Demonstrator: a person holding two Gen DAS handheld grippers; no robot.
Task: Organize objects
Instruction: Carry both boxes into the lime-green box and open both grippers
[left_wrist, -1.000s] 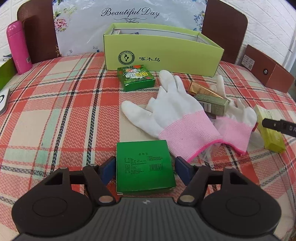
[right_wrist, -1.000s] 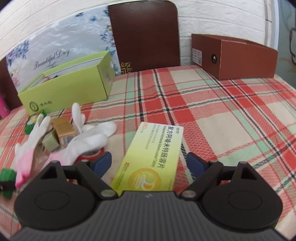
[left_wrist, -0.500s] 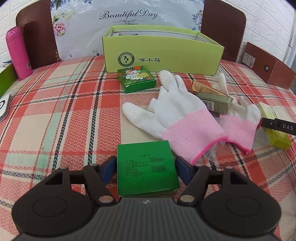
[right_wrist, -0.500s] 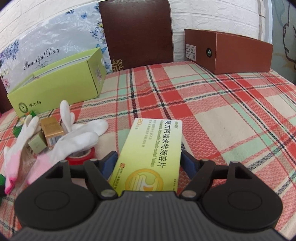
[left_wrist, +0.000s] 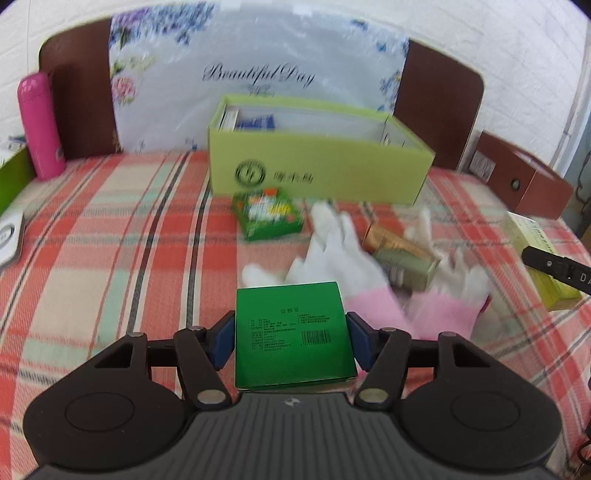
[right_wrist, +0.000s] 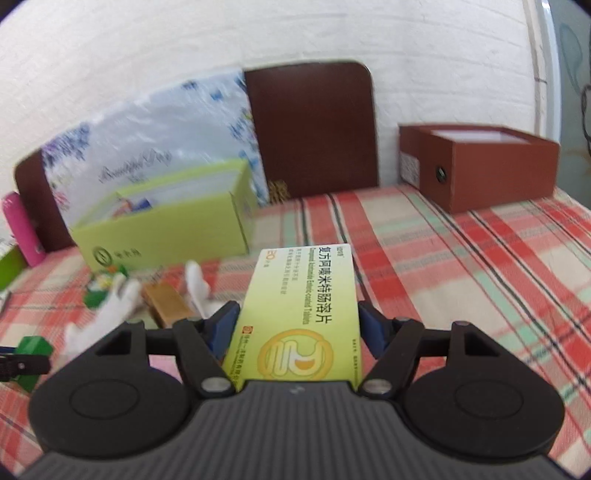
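Note:
My left gripper (left_wrist: 291, 338) is shut on a flat dark green box (left_wrist: 291, 332) and holds it above the plaid cloth. My right gripper (right_wrist: 295, 328) is shut on a long yellow-green medicine box (right_wrist: 303, 310), also off the cloth; that box shows at the right of the left wrist view (left_wrist: 543, 266). The open lime-green carton (left_wrist: 317, 166) stands at the back with some packets inside; it also shows in the right wrist view (right_wrist: 166, 225). White gloves with pink cuffs (left_wrist: 343, 266), a gold box (left_wrist: 391, 243) and a small patterned green box (left_wrist: 267, 218) lie before it.
A pink bottle (left_wrist: 38, 125) stands at the back left. A brown box (right_wrist: 476, 166) sits at the back right. A floral bag (left_wrist: 258, 74) and a dark headboard (right_wrist: 314, 129) rise behind the carton. A white-and-green item (left_wrist: 9, 236) lies at the left edge.
Both grippers have closed on their boxes and lifted them off the cloth. Both views have risen and now see into the cartons.

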